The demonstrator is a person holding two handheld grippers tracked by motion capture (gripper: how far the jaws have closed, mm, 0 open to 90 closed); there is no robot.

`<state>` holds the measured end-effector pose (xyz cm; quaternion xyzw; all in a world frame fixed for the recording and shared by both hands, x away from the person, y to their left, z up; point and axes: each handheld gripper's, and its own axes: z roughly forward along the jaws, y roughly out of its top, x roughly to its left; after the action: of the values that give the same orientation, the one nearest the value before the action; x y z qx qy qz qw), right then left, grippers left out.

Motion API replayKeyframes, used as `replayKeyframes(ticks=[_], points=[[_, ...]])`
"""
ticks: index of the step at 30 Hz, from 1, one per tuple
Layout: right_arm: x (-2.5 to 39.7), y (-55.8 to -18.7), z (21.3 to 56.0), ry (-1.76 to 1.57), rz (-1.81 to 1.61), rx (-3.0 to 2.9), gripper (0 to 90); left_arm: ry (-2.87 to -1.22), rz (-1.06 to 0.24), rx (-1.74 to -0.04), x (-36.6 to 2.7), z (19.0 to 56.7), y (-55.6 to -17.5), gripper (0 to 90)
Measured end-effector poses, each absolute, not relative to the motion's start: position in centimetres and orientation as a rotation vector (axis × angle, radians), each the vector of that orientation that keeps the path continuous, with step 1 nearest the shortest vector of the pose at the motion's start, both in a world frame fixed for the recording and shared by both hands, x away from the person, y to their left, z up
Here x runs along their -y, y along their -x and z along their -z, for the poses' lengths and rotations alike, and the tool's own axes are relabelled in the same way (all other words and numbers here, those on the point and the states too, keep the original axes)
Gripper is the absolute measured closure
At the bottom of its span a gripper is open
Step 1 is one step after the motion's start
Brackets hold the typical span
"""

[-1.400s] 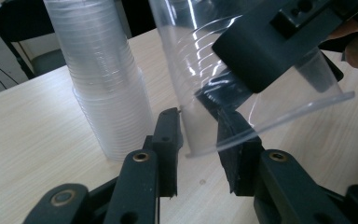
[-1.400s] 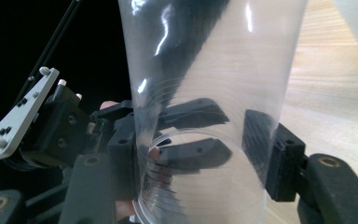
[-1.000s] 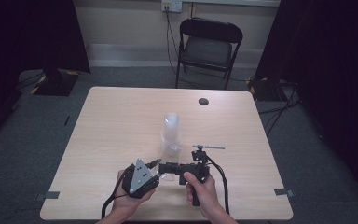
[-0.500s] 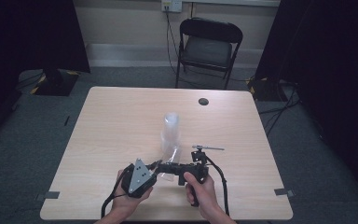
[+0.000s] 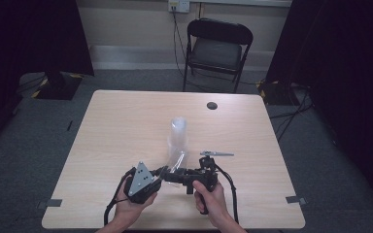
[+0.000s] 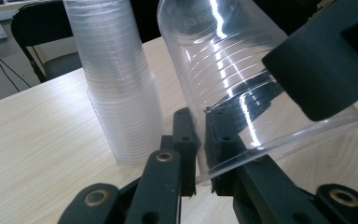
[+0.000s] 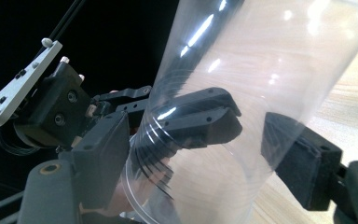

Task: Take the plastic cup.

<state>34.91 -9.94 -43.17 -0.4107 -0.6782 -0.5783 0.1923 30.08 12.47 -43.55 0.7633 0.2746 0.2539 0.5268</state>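
A tall stack of clear plastic cups stands upright near the table's middle. In front of it a single clear cup is held tilted above the table by both grippers. My left gripper is shut on the cup's rim, one jaw inside the wall and one outside. My right gripper comes in from the right and straddles the cup's body. Its pads touch the cup wall on both sides. The left gripper's inner jaw shows through the plastic in the right gripper view.
A small black disc lies near the table's far edge. A black folding chair stands beyond the table. Both hands sit close to the near edge. Bare wood stretches to the left and right of the cups.
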Motion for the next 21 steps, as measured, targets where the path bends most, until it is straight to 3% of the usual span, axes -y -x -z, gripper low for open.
replayKeyframes(ticks=[14, 21], points=[[10.7, -34.9, 43.0, 1.141, 1.675, 1.966, 20.5, -1.816, -0.562, -0.716, -13.1, 43.6, -30.7, 84.4], [11.2, -35.0, 42.9, 1.147, 1.66, 2.017, 21.5, -1.813, -0.455, -0.727, -13.5, 43.9, -31.5, 85.3]])
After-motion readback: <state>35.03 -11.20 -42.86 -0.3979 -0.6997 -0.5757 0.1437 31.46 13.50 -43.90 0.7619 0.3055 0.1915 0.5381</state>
